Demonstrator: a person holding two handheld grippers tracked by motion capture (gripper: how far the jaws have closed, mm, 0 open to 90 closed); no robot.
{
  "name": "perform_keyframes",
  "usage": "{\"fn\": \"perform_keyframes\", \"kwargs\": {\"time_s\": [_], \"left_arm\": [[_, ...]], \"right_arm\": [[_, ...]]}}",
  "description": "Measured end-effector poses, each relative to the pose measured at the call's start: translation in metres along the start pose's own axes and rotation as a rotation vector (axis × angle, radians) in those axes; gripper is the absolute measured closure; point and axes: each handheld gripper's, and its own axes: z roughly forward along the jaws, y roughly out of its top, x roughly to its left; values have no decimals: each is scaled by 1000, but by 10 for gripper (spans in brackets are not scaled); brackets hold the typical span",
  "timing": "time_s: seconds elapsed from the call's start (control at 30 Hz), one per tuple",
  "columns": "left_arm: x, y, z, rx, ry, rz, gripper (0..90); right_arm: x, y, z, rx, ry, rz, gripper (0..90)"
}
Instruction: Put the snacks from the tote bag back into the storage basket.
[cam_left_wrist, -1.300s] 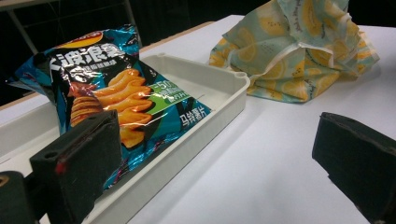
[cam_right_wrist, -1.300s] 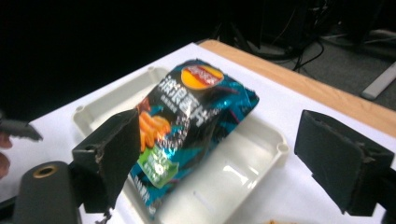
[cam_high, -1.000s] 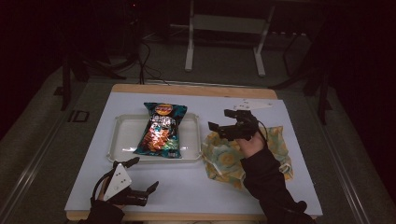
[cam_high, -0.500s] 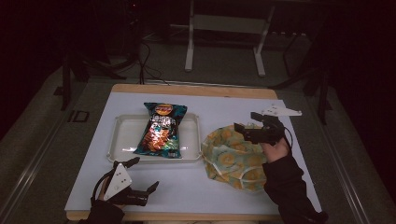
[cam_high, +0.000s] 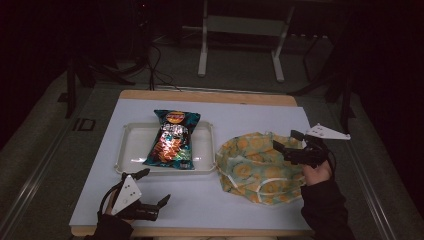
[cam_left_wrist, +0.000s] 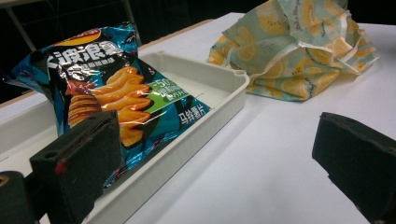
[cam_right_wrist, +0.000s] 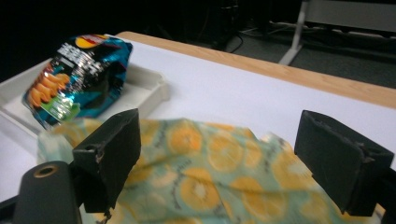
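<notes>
Chip bag (cam_high: 173, 138), glossy crinkled teal-and-black foil w/ orange wavy crisps printed on it, lies lengthwise in a shallow white rectangular plastic tray (cam_high: 131, 150) w/ rounded corners, its far end propped over the tray's back rim. Tray sits on a smooth matte white tabletop (cam_high: 250, 115) w/ a light wood edge strip along the far side. Just right of the tray, touching or nearly so, is a soft rumpled cloth bag (cam_high: 257, 166), pale teal fabric w/ an orange citrus-slice print and white piping, slumped in loose folds. Right gripper (cam_high: 287, 143) hovers at the cloth's right edge, held by a hand in a dark sleeve; its blocky black foam-like jaws stand wide apart, nothing between them, cloth directly below in the right gripper view. Left gripper (cam_high: 152, 187) rests low at the near-left of the table, grey triangular plate on top; jaws also spread apart and empty, pointing toward tray and cloth bag in the left gripper view.
</notes>
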Motion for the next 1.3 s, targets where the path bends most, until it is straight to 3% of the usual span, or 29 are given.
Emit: {"fn": "perform_keyframes", "kwargs": {"time_s": [0.3,0.67,0.83,1.0,1.2,1.3], "left_arm": [[0,0,1,2,-2,3,21],[-1,0,1,2,-4,3,21],[-1,0,1,3,-7,4,21],[0,0,1,4,-11,5,21],[0,0,2,8,-17,12,21],[0,0,2,11,-19,13,21]], "right_arm": [[-10,-29,-21,0,-55,-10,145],[-20,-57,-38,-8,-134,20,142],[-20,-64,-39,-3,-169,6,141],[-20,-72,-39,-38,-206,-2,141],[-19,-79,-35,-61,-290,-31,139],[-19,-84,-31,-62,-308,-44,136]]}}
